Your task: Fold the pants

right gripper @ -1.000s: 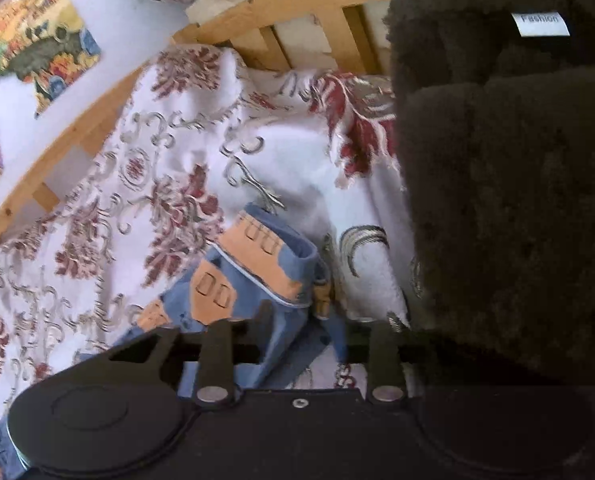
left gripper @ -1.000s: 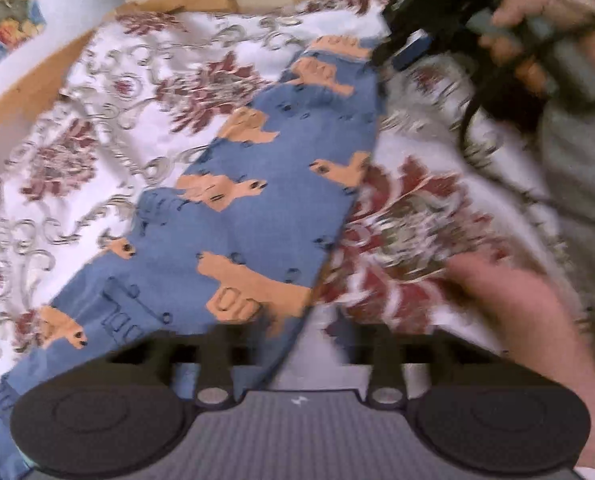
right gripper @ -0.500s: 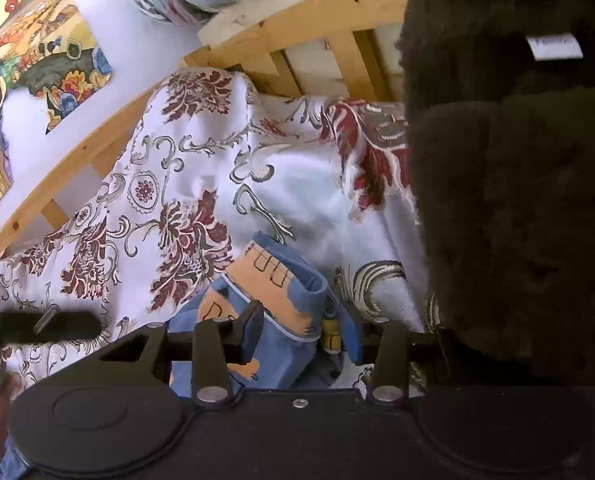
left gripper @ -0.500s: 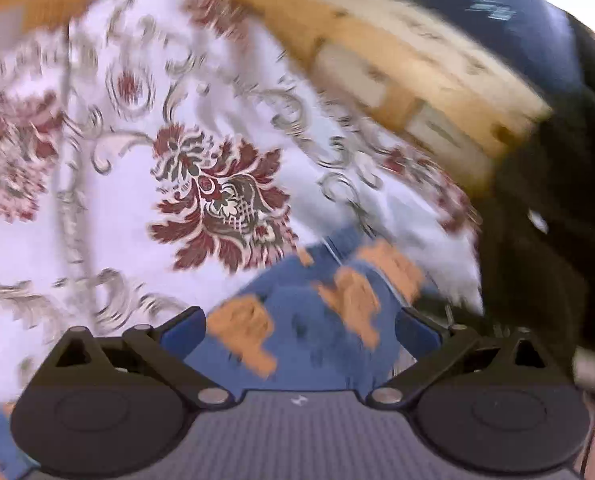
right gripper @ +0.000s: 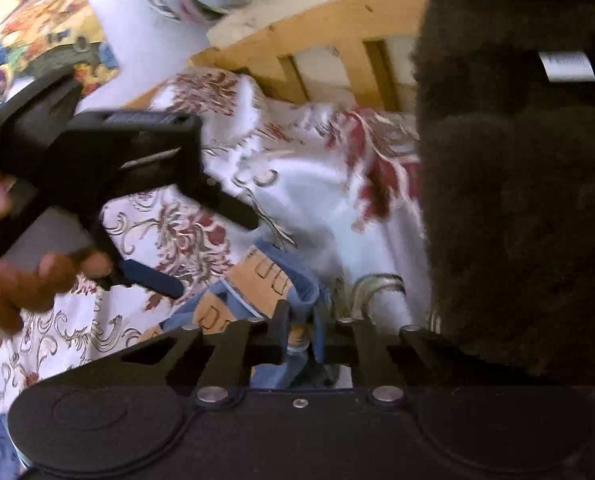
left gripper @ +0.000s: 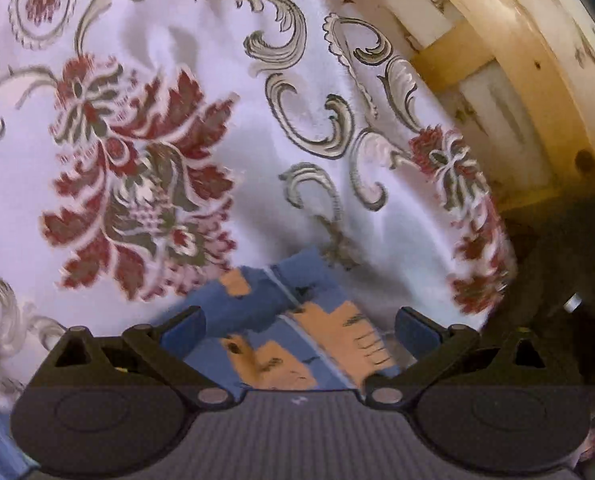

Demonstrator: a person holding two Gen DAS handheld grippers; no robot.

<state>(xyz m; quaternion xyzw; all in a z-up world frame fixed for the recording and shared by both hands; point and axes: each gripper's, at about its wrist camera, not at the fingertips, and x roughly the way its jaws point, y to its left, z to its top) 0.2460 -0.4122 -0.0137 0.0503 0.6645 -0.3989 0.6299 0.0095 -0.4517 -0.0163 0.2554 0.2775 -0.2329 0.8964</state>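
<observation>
The pants (right gripper: pixel 265 276) are blue with orange prints and lie on a flowered bedspread (left gripper: pixel 145 168). My right gripper (right gripper: pixel 301 328) is shut on one bunched end of them, with cloth pinched between its fingers. In the left wrist view the same end of the pants (left gripper: pixel 297 320) lies between the spread blue pads of my left gripper (left gripper: pixel 299 328), which is open and just above the cloth. The right wrist view shows the left gripper (right gripper: pixel 215 254) coming in from the left, held by a hand (right gripper: pixel 37 280), its fingers wide apart beside the pants' end.
A dark fleece blanket (right gripper: pixel 517 200) fills the right side, close to the pants' end. A wooden bed frame (right gripper: pixel 317 40) (left gripper: pixel 537 80) runs behind the bedspread. A colourful poster (right gripper: pixel 37 40) hangs on the wall at far left.
My left gripper swung from over the length of the pants to their far end and opened wide. My right gripper's fingers closed in on the bunched end.
</observation>
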